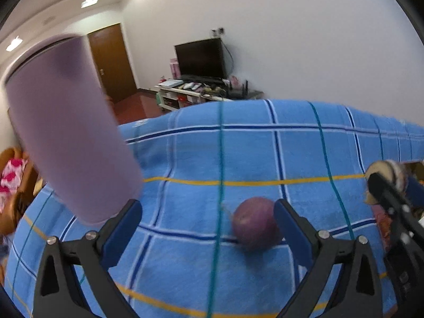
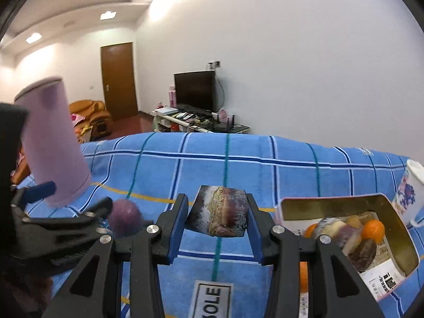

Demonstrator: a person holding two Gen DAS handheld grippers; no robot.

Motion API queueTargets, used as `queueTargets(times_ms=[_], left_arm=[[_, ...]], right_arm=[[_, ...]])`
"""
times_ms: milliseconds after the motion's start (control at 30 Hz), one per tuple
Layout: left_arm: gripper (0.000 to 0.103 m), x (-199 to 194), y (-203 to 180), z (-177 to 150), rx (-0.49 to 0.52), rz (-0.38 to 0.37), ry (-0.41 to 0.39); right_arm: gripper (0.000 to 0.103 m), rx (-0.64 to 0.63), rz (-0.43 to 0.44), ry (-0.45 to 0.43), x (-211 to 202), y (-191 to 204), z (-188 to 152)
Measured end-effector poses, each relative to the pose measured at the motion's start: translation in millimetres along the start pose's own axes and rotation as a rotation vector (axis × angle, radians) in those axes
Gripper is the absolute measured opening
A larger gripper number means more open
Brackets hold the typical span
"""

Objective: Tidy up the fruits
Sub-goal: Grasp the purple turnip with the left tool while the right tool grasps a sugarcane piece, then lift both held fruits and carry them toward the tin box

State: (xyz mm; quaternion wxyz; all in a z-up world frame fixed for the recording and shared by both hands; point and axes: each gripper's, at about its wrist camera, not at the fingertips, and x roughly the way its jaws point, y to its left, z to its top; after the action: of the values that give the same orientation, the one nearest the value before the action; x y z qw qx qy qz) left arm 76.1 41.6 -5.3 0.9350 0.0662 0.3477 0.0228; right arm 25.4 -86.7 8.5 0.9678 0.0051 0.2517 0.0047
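Fingers of my right gripper are pinching a light, stiff wedge; at nine o'clock, my left gripper is spreading around a slippery passion fruit.

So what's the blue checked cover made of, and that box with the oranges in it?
The blue cover looks like soft towel cloth: its surface is fuzzy and matte, with woven stripes, and it sags at the far edge. The box looks like thin metal: its inside walls are shiny gold, and the outside seems painted pink. Printed paper appears to line its bottom.
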Motion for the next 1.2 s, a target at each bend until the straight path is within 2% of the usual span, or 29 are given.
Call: queueTargets(times_ms=[67, 233, 267, 300, 367, 400, 567, 667, 767, 900, 1000, 1200], left_arm=[[0.095, 9.2, -9.3, 1.8, -0.002, -0.024, 0.021], [0.094, 27.0, -26.4, -4.3, 0.024, -0.052, 0.076], [0.090, 30.6, -28.9, -6.9, 0.029, -0.061, 0.089], [0.086, 33.6, -29.9, -7.7, 0.028, -0.090, 0.110], [0.060, 36.1, -30.0, -7.4, 0.004, -0.171, 0.121], [0.055, 36.8, -31.4, -7.9, 0.009, -0.195, 0.125], [0.055, 34.2, -23.7, -8.5, -0.039, -0.229, 0.123], [0.055, 26.8, -4.8, -9.7, -0.138, -0.195, 0.077], [0.055, 9.9, 11.0, -13.6, -0.213, -0.150, -0.008], [0.055, -10.6, 19.3, -17.5, -0.208, -0.032, -0.111], [0.055, -18.1, 25.3, -20.9, -0.195, 0.026, -0.149], [0.055, -27.5, 36.2, -28.5, -0.225, 0.025, -0.159]], right_arm=[[0.044, 0.011, -0.005, 0.004, 1.3, -3.8, 0.1], [0.044, 0.019, 0.001, 0.013, 4.3, -5.6, -0.2], [0.044, 0.018, 0.003, 0.014, 5.3, -4.3, -0.3], [0.044, 0.014, 0.007, 0.016, 3.1, -5.3, -0.9], [0.044, 0.007, 0.010, 0.017, 2.3, -4.8, -0.9], [0.044, 0.004, 0.012, 0.017, 2.4, -4.1, -0.7], [0.044, 0.008, 0.016, 0.010, 1.1, -8.8, -0.9], [0.044, 0.005, 0.018, 0.001, 0.3, -8.8, -2.6], [0.044, 0.006, 0.029, -0.019, -3.8, -9.3, -5.6], [0.044, -0.032, 0.023, -0.064, -11.4, -2.3, -6.7], [0.044, -0.068, 0.015, -0.092, -17.7, 4.9, -9.2], [0.044, -0.112, 0.005, -0.124, -22.6, 13.1, -12.5]])
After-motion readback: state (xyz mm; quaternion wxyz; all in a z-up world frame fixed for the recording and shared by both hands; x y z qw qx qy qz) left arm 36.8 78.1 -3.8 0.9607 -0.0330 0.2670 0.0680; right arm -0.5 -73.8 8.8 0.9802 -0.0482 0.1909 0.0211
